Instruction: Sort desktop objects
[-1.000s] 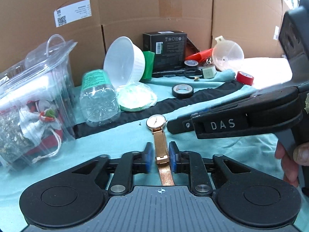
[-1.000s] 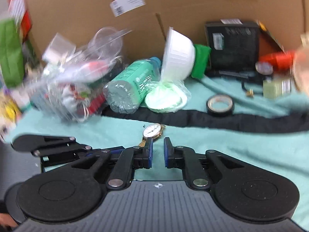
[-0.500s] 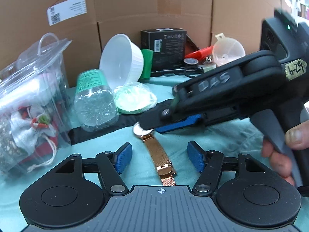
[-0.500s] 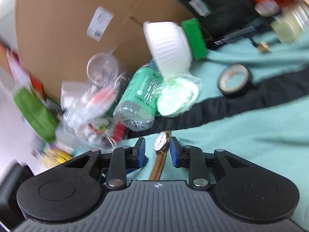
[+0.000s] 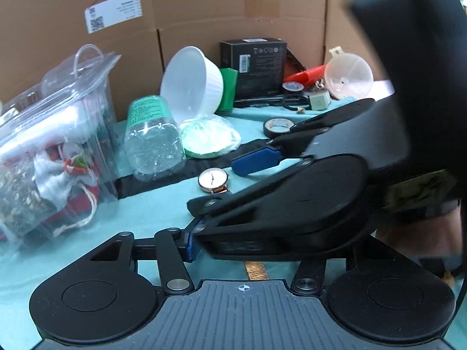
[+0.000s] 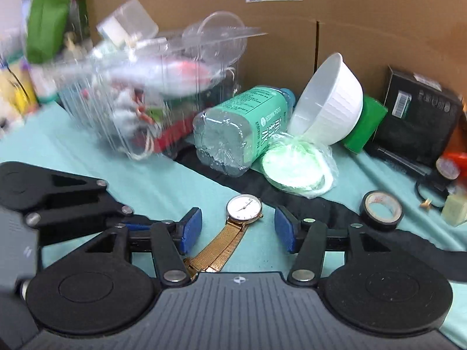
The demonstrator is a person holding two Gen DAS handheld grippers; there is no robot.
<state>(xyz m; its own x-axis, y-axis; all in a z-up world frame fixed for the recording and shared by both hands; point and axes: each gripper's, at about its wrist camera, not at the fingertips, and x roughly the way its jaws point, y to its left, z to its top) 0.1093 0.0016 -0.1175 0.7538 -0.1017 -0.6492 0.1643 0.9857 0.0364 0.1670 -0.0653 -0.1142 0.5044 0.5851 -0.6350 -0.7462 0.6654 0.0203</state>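
A rose-gold mesh-strap watch [image 6: 244, 207] with a white face lies flat on the teal cloth [image 6: 146, 180]. My right gripper [image 6: 238, 230] straddles it with the face just ahead of the blue pads [image 6: 191, 227]; its jaws are opening and touch nothing. In the left wrist view the right gripper [image 5: 227, 192] crosses low over the strap [image 5: 256, 269] and hides most of it, while the watch face [image 5: 213, 180] shows beyond. My left gripper [image 5: 243, 248] stands over the strap's end, its jaws closing a little, its one visible pad [image 5: 191, 245] apart from the strap.
Behind the watch lie a black strip [image 6: 292, 198], a clear bottle [image 5: 151, 140], a tipped white bowl [image 5: 192, 78], a wrapped green disc [image 5: 210, 140] and a black tape roll [image 5: 277, 125]. A clear plastic box [image 5: 52, 151] stands left. Cardboard walls [image 5: 204, 0] close the back.
My left gripper let go of the strap and spread. The right gripper swung in over the watch, rolled back level, and went from shut to wide open around the watch face.
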